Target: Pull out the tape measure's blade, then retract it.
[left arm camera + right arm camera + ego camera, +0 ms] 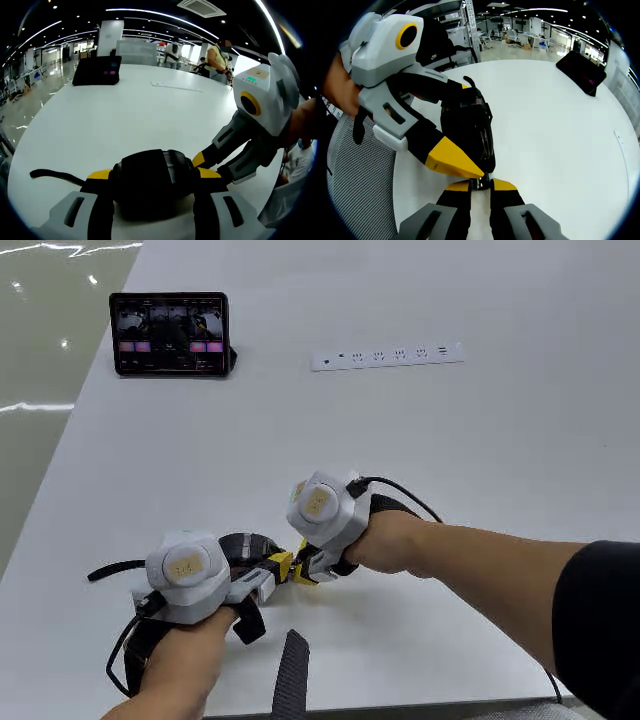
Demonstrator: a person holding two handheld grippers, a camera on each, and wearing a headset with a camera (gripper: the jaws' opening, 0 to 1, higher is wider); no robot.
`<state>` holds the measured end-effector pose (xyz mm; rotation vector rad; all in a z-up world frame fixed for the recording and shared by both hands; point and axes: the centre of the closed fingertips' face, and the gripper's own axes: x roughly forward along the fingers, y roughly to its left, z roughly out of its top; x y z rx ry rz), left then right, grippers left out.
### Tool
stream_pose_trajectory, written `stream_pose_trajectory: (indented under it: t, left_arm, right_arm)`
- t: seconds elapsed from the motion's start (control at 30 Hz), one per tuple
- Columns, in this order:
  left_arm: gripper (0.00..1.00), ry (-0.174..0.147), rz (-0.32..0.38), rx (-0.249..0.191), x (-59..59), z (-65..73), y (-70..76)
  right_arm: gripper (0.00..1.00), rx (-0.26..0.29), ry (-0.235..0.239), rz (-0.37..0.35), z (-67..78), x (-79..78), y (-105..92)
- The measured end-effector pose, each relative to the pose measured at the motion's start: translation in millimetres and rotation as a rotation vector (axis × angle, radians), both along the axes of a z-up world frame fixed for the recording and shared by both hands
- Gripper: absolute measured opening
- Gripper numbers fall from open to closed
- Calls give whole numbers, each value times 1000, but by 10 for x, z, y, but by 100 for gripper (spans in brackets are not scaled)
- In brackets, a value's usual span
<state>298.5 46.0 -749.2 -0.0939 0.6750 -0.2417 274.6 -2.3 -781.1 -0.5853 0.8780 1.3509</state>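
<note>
The black tape measure (246, 547) lies near the table's front edge, and my left gripper (263, 560) is shut on its body. In the left gripper view the case (152, 182) sits between my yellow-tipped jaws, with its black wrist strap (52, 175) trailing left. My right gripper (298, 572) meets the case from the right. In the right gripper view its jaws stand nearly together, and the right gripper (481, 184) pinches the small blade tip at the case's (467, 125) near edge. No length of blade shows drawn out.
A tablet (170, 333) stands at the table's back left. A white power strip (387, 356) lies at the back middle. A grey strap (290, 680) hangs over the front edge. The white table (450, 440) drops to a shiny floor on the left.
</note>
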Motion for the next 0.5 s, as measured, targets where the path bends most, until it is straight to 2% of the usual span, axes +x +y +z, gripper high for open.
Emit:
stream_pose_trajectory:
  t: [0.27, 0.37, 0.5]
  left_arm:
    - [60, -4, -1, 0, 2, 3, 2]
    - [61, -3, -10, -3, -3, 4, -3]
    - [61, -7, -11, 3, -3, 4, -12]
  right_arm:
    - [11, 21, -3, 10, 2, 1, 25]
    - [11, 30, -44, 57, -4, -5, 45]
    - [11, 36, -47, 48, -3, -10, 34]
